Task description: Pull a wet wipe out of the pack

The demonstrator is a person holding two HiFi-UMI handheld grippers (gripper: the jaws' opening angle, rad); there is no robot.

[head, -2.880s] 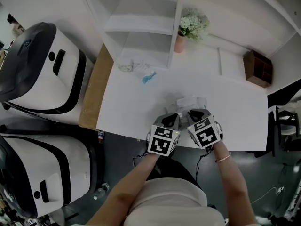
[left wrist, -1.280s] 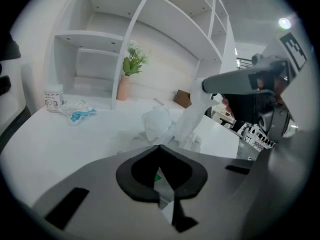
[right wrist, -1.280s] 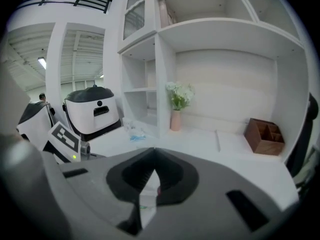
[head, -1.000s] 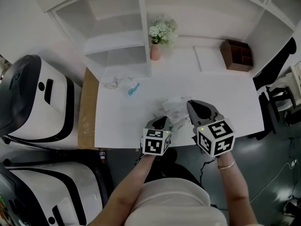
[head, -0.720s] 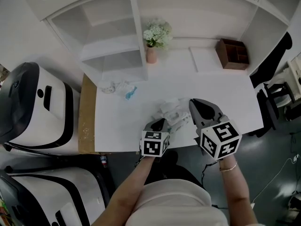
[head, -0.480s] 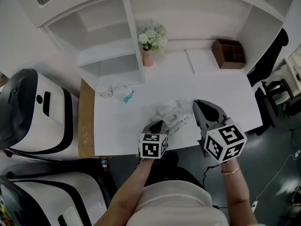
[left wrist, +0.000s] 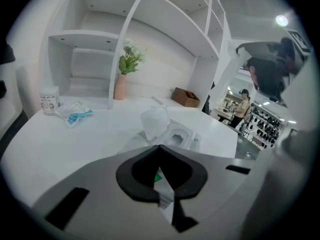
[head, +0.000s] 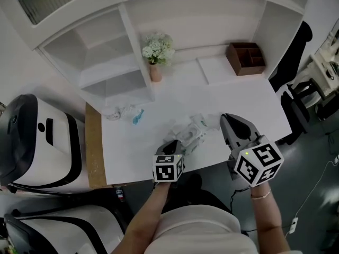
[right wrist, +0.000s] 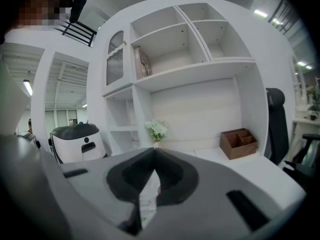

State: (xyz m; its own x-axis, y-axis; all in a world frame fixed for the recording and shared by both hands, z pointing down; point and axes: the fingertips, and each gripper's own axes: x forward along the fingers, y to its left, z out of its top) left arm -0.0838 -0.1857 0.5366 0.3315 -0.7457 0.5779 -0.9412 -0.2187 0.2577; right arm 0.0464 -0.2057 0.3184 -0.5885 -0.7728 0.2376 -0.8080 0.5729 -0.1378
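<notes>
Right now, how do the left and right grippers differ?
The left gripper sits low on the table, pinching the near edge of the wipe pack. The right gripper is held higher, beside the pack, pinching a white wet wipe. Both have their jaws together.

The head camera looks steeply down from high over the white tabletop, the cameras on the left gripper and right gripper look low along their jaws at white shelving, and all share the pink flower vase.
</notes>
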